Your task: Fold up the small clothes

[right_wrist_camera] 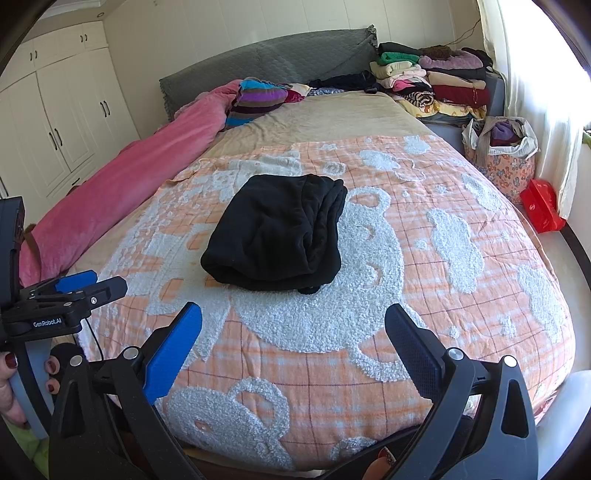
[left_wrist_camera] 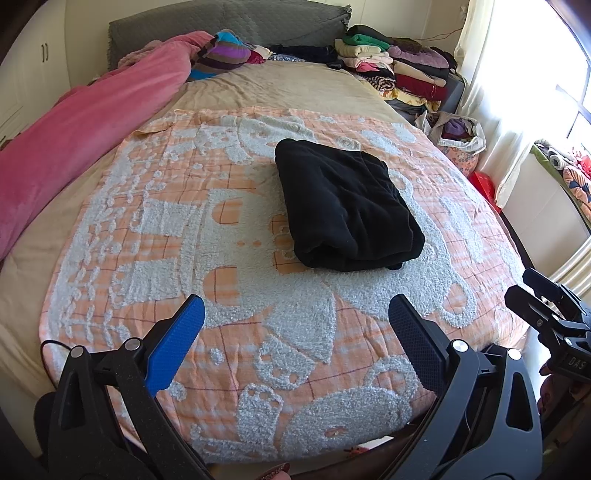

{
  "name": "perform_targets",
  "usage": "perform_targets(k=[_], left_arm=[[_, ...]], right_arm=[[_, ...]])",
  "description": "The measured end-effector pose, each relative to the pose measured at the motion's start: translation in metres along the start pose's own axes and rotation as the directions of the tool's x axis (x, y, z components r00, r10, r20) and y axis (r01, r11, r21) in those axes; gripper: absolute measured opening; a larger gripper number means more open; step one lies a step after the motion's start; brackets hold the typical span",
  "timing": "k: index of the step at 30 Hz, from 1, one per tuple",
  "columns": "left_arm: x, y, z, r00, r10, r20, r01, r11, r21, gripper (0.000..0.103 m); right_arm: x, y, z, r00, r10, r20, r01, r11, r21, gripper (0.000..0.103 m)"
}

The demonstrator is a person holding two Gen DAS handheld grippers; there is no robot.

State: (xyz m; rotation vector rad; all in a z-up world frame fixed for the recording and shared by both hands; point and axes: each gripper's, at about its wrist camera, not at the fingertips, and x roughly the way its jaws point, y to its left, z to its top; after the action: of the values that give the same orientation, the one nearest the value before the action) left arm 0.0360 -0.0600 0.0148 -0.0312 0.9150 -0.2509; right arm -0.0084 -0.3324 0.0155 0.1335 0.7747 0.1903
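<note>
Fleece-like black fabric is seen folded into a thick, rounded rectangle: the black garment (left_wrist_camera: pixel 345 210) (right_wrist_camera: pixel 275 236) lies on the orange-and-white blanket (left_wrist_camera: pixel 229 258) (right_wrist_camera: pixel 424 280), near the blanket's middle and touching nothing else. Its layered fold edges are stacked along the side turned toward the window, and a small dark tab protrudes at its near corner. The blanket is quilted with an orange check and raised, nubbly white bear and cloud shapes; it is spread flat with open, bare surface all around the garment, widest on the near side.

Both tools are held short of the garment, above the blanket's near edge. The left gripper (left_wrist_camera: pixel 297 332) is spread wide with nothing between its blue ribbed pads (left_wrist_camera: pixel 173 343), and the right gripper (right_wrist_camera: pixel 293 336) is likewise parted and empty, with textured pads (right_wrist_camera: pixel 171 354). A hand (right_wrist_camera: pixel 14 384) with dark-painted nails is seen on the left tool's handle.

Beyond the garment, a plush pink duvet (left_wrist_camera: pixel 85 136) (right_wrist_camera: pixel 122 192) is bunched along the far-left side, and stacked folded clothes (left_wrist_camera: pixel 399 66) (right_wrist_camera: pixel 432 77) are piled at the far-right corner beside the grey quilted headboard (left_wrist_camera: pixel 229 26) (right_wrist_camera: pixel 273 55).
</note>
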Motion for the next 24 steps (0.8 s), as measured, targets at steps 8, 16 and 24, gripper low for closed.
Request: perform_targets(k=[8,16,24], left_arm=[[-0.0004,0.0000,0.0003,1.000,0.002,0.001,-0.002,1.000,0.000,0.094],[-0.0020,0.0029,0.0015,1.000,0.014,0.000,-0.014,1.000,0.000,0.093],[-0.0007,0.0010,0.0006,1.000,0.025,-0.003,-0.025,1.000,0.002,0.093]], right_arm=[[-0.0001,0.0007,-0.0001,1.000,0.001,0.000,-0.001,1.000,0.000,0.099],[-0.0001,0.0001,-0.0002,1.000,0.000,0.000,0.000,1.000,0.001,0.099],[0.0001,0.0005,-0.0003,1.000,-0.003,0.001,0.003,1.000,0.002,0.099]])
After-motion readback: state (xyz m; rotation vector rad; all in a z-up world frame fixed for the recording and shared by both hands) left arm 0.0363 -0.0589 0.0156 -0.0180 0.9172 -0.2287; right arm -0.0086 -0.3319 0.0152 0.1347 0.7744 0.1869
